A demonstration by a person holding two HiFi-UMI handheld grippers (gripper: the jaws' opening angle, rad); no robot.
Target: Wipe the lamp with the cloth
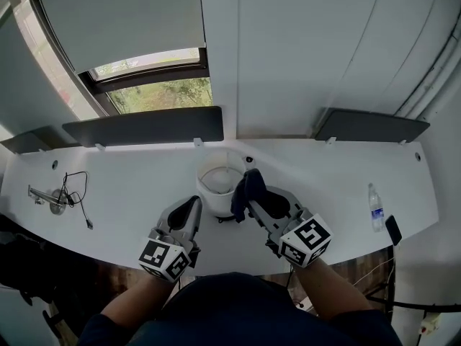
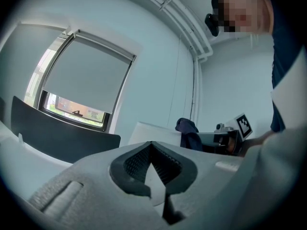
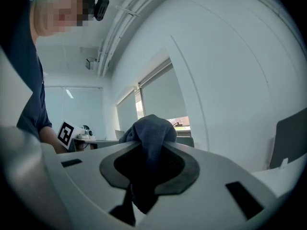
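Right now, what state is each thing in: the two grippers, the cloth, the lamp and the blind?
left gripper: shut, empty.
right gripper: shut on the cloth.
cloth: bunched, held.
lamp: upright on the desk.
blind: almost fully down.

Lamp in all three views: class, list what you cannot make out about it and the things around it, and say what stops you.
1. Lamp base: head view, mostly hidden under its shade and behind the right gripper.
2. Whether the cloth touches the shade: head view, the cloth covers that spot; right gripper view, the cloth blocks the lamp.
3. Bottle label: head view, too small.
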